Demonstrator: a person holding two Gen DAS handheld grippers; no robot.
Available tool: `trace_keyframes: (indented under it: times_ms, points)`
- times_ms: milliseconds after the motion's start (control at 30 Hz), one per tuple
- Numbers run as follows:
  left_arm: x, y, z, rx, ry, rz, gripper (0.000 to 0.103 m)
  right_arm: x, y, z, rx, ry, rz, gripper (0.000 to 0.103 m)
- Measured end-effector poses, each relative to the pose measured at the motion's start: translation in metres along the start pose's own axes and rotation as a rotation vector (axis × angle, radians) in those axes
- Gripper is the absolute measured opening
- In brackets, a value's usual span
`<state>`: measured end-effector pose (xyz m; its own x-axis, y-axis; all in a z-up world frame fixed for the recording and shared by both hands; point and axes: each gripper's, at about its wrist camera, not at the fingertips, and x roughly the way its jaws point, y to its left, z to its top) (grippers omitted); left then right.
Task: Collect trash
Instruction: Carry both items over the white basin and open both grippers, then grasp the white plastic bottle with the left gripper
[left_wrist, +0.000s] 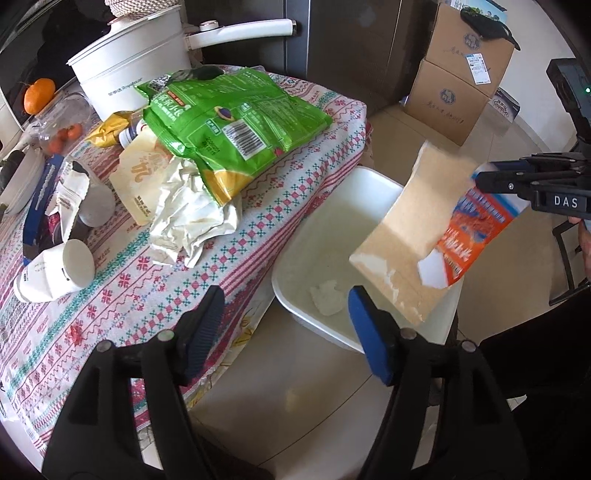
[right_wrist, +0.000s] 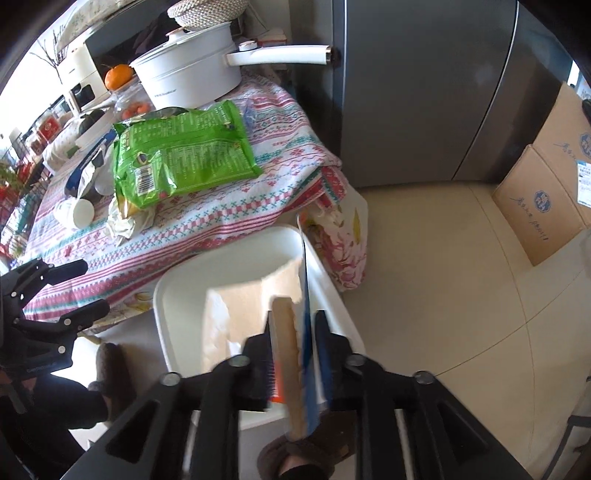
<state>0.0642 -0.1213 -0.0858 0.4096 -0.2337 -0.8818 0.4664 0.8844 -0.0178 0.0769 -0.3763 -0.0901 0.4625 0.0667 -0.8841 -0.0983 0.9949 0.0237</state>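
Two grippers are seen over a white tub (left_wrist: 373, 184) that stands on the pale floor just off the near-right edge of the table (left_wrist: 122, 280). The left gripper (left_wrist: 286, 334) is held with its jaws wide apart and nothing between them; the tub's near rim lies below the gap. The right gripper (right_wrist: 293, 360) has its jaws parted, and a torn carton (right_wrist: 286, 354) is seen edge-on in the gap; the picture is blurred there, and no pad is seen pressing on the cardboard.

In the left wrist view the torn carton (left_wrist: 402, 236) is seen in the air over the right side of the tub, tilted, its brown inner face showing and an orange and blue printed panel turned to the right. Its upper right corner lies at the tips of the right gripper (left_wrist: 480, 181).

Inside the tub a crumpled white tissue (left_wrist: 327, 297) is noted on the bottom, near the left gripper's side. Whether the carton touches the tub cannot be told.

On the patterned tablecloth, left of the tub, more litter is recorded: a large green bag (left_wrist: 229, 122) lying over crumpled white wrapping (left_wrist: 188, 218), and a paper cup (left_wrist: 55, 273) on its side. A white pot (left_wrist: 129, 70) with a long handle stands at the far end.
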Motion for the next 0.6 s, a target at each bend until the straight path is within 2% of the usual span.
trace_keyframes:
  times_ms: [67,100,433,600]
  points:
    - [-0.002,0.004,-0.001,-0.004,-0.001,0.0,0.072,-0.002,0.005,0.001,0.005,-0.019,-0.012,0.066]
    - [-0.003,0.006,-0.001,-0.004,-0.002,-0.001,0.072,-0.005,0.007,0.002,0.0,-0.037,-0.017,0.069]
    - [-0.01,0.016,0.002,-0.033,-0.017,-0.001,0.073,-0.003,0.029,0.014,-0.034,-0.035,-0.043,0.07]
    - [-0.017,0.038,0.004,-0.108,-0.024,0.009,0.075,-0.005,0.04,0.022,-0.045,-0.05,-0.047,0.074]
